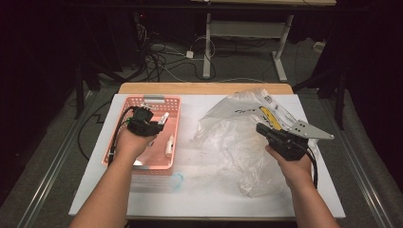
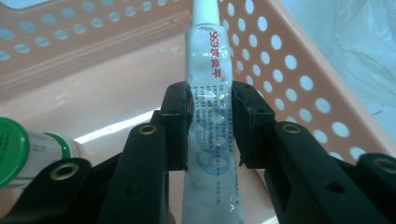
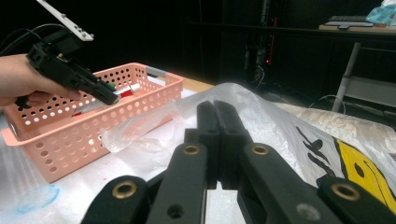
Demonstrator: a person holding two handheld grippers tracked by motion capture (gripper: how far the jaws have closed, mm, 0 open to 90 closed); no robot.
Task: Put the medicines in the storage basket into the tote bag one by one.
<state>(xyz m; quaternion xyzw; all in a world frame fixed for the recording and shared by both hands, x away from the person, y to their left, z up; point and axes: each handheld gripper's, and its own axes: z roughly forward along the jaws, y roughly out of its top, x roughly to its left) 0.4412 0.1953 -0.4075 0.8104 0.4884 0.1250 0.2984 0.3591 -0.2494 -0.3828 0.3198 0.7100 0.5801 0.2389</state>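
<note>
My left gripper hangs over the pink perforated basket, shut on a white tube printed with red and blue "999". Its pads clamp the tube's middle, and the capped nozzle points away toward the basket wall. In the right gripper view the left gripper is above the basket. My right gripper is shut, jaws pressed together, over the crumpled clear plastic bag. From above it rests at the bag's right side.
A second white tube lies in the basket beside a green-capped bottle. A small clear bluish piece lies on the white table in front of the basket. Beyond the far edge are desk legs and cables.
</note>
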